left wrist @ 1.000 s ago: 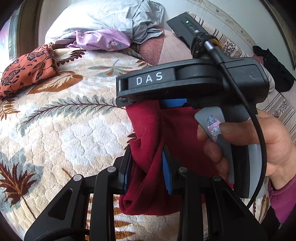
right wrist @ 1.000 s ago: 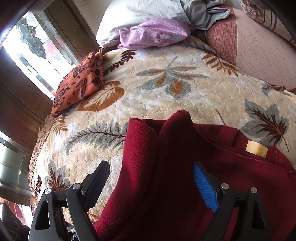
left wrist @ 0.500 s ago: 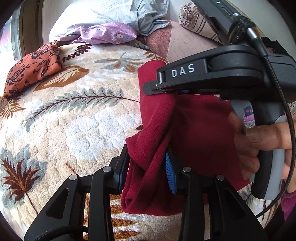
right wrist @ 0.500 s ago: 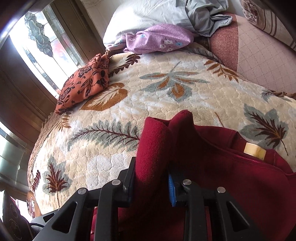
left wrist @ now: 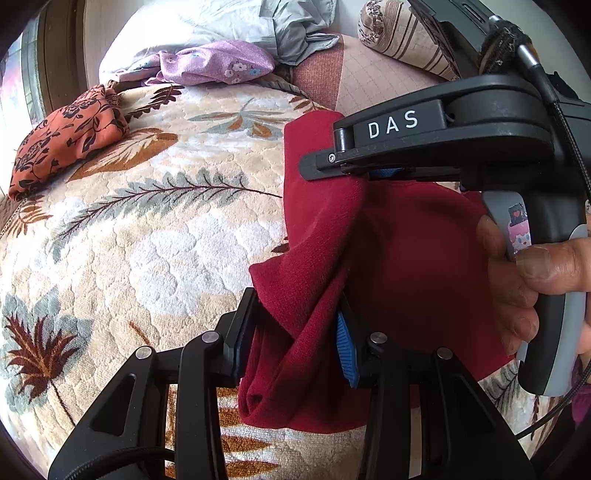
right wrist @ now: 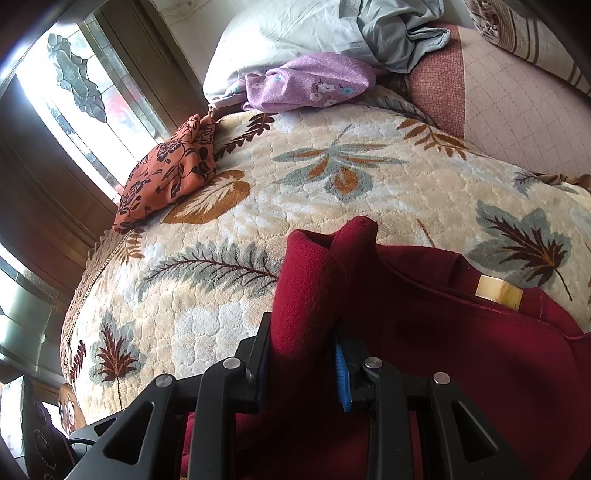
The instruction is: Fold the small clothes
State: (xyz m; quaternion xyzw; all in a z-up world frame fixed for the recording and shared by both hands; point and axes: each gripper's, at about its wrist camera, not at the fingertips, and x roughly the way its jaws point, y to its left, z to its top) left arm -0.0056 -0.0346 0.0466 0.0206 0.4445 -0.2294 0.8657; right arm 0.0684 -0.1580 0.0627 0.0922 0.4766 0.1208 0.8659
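A dark red garment [left wrist: 406, 258] lies partly on the leaf-patterned quilt [left wrist: 147, 240], its left edge lifted. My left gripper [left wrist: 295, 332] is shut on a bunched fold of that edge near the garment's lower corner. My right gripper [left wrist: 354, 166] shows in the left wrist view, side-on, shut on the same edge farther up. In the right wrist view my right gripper [right wrist: 301, 358] pinches a rolled fold of the red garment [right wrist: 443, 332], whose collar label [right wrist: 498, 291] faces up.
A folded orange floral cloth [left wrist: 70, 140] lies at the quilt's far left. A purple flowered garment [left wrist: 218, 66] and a pale grey heap [left wrist: 295, 26] sit at the back. A striped pillow [left wrist: 406, 37] is back right. A window [right wrist: 74, 92] stands left.
My right gripper, open around the red edge one second ago, has shut on it. Both grippers have lifted the edge slightly and the right one has moved farther away.
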